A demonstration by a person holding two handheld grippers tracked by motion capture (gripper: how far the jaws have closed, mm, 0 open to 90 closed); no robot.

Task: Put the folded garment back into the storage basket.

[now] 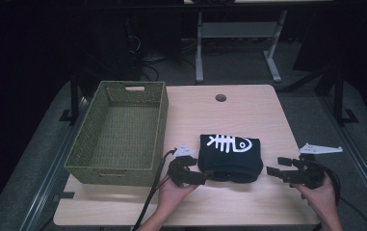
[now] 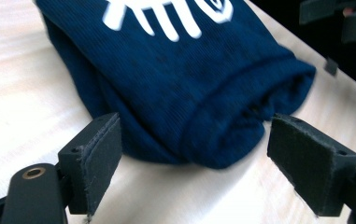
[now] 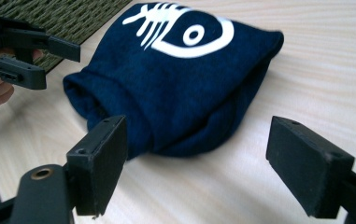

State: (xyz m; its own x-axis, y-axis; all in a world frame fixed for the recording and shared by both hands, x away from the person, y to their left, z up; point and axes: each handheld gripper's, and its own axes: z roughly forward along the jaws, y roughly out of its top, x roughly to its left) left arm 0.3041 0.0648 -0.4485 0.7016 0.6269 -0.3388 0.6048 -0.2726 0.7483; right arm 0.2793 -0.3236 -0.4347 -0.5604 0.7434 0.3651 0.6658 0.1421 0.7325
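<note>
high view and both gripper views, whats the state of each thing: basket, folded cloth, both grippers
basket: upright, empty, at the table's left side
folded cloth: dark blue, folded, lying flat on the table, fishbone print up
left gripper: open, at the cloth's near left corner, not gripping
right gripper: open, off the cloth's right, apart from it

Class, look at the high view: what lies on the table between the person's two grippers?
The folded navy garment with a white fish-skeleton print lies between the left gripper and the right gripper, as the high view shows.
</note>
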